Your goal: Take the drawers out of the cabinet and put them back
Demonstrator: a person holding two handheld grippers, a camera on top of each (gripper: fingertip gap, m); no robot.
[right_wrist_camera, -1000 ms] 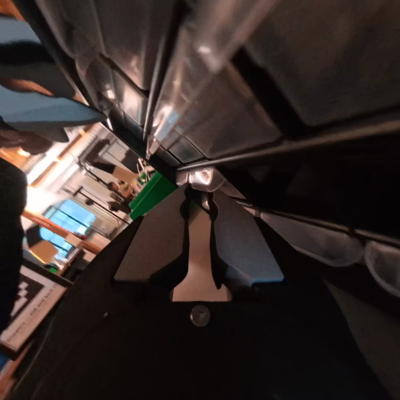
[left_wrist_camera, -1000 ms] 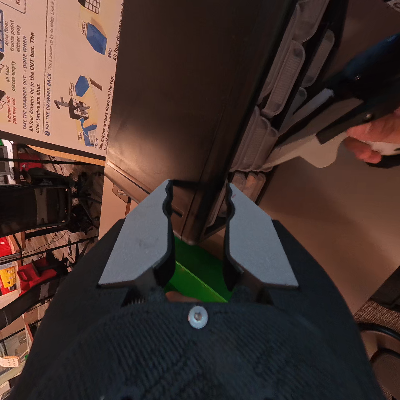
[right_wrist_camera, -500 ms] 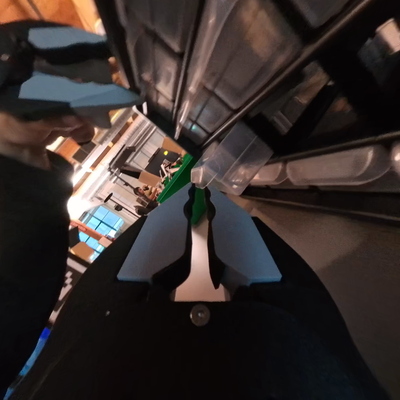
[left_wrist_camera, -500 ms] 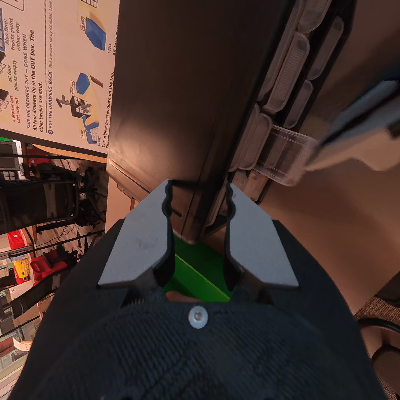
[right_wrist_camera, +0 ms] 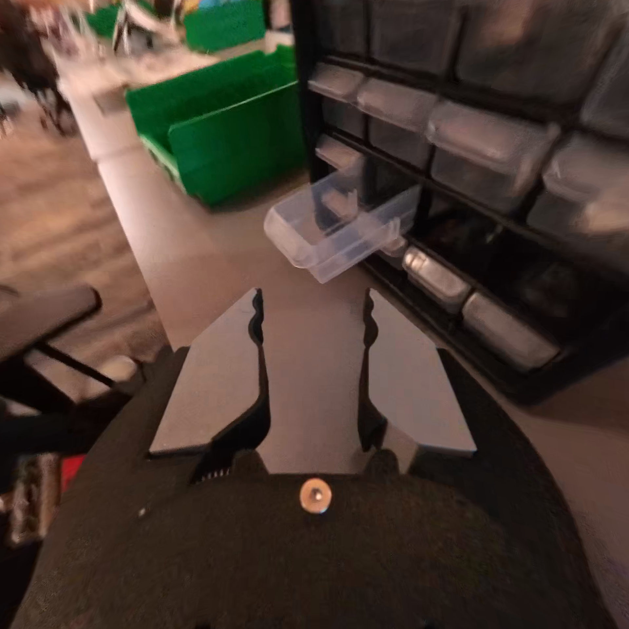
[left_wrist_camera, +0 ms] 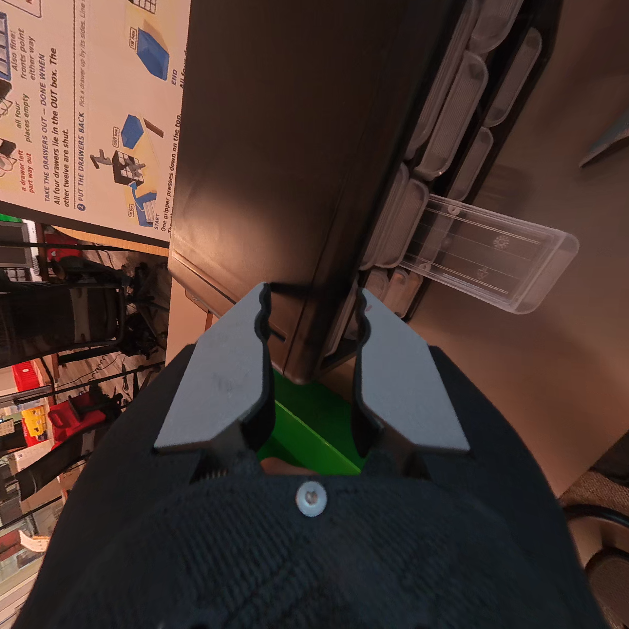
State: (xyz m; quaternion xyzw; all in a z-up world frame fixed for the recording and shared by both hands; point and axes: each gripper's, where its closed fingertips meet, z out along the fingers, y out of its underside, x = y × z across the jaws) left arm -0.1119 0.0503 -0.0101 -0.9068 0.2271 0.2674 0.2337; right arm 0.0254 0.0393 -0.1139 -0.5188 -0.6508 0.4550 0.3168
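Note:
The black drawer cabinet (left_wrist_camera: 289,153) stands on the tan table, and its front with rows of clear drawers shows in the right wrist view (right_wrist_camera: 476,163). One clear drawer (right_wrist_camera: 333,231) sticks most of the way out of a lower row, tilted down a little; it also shows in the left wrist view (left_wrist_camera: 493,258). My right gripper (right_wrist_camera: 312,296) is open and empty, a short way back from that drawer. My left gripper (left_wrist_camera: 311,296) is open, its fingers over the cabinet's top near a corner. Whether it touches the top is unclear.
A green bin (right_wrist_camera: 218,136) stands beside the cabinet on the table; it also shows between my left fingers (left_wrist_camera: 313,425). A printed instruction sheet (left_wrist_camera: 85,102) lies behind the cabinet. The table edge (right_wrist_camera: 136,204) runs left of the bin, with floor beyond.
My right gripper was shut on the drawer's front lip, pulled the drawer out, then let go, opened and drew back. My left gripper has stayed in place.

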